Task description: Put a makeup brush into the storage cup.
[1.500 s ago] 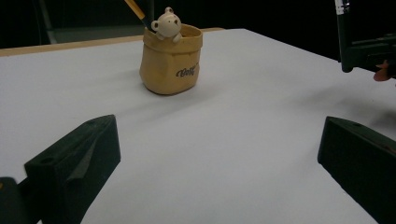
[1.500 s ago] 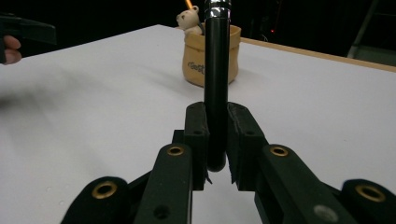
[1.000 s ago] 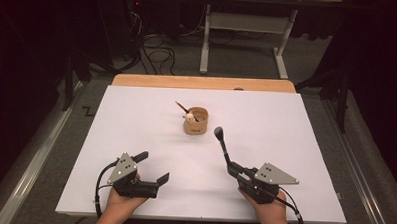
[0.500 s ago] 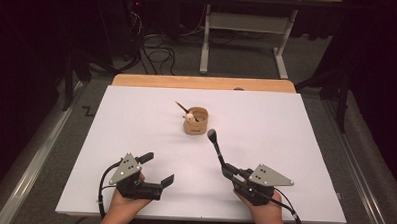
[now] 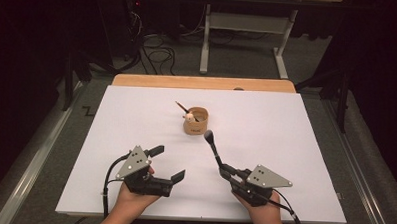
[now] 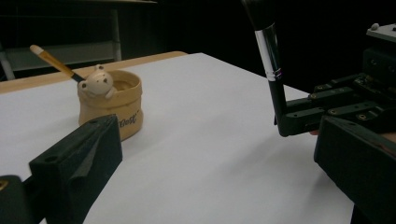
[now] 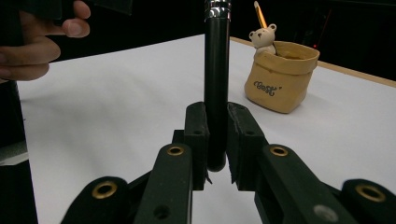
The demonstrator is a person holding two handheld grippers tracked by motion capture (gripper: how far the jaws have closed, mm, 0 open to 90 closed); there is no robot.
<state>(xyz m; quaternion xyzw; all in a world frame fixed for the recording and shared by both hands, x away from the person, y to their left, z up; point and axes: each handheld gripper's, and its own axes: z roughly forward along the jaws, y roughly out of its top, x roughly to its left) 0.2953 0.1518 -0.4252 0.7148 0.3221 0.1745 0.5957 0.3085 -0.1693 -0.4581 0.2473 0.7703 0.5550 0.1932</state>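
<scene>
Gripping a black makeup brush (image 5: 213,148) by the lower end of its handle, the right claw (image 5: 225,171) has its jaws pressed tight on either side of the shaft, as the right gripper view shows (image 7: 217,84). The brush stands tilted, its dark head just short of the tan bear pot (image 5: 195,120) and on the near right of it, not touching. Compared with a second ago, the brush head has shifted a little to the left and its lean has changed slightly, while the right hand sits in much the same place near the front edge of the white worktop (image 5: 295,145).

The left claw (image 5: 167,163) is open, its two black jaws spread wide with nothing between them. Since the earlier frame it has come up off the worktop and moved a bit toward the pot; it now hangs in the air well to the near left of the pot, and in the left gripper view the pot (image 6: 109,100) appears between its jaws but far off.

The pot stands upright near the middle of the worktop, with a small bear figure on its rim and a yellow-handled brush (image 5: 182,107) leaning out of it to the far left. Neither has moved since before.
</scene>
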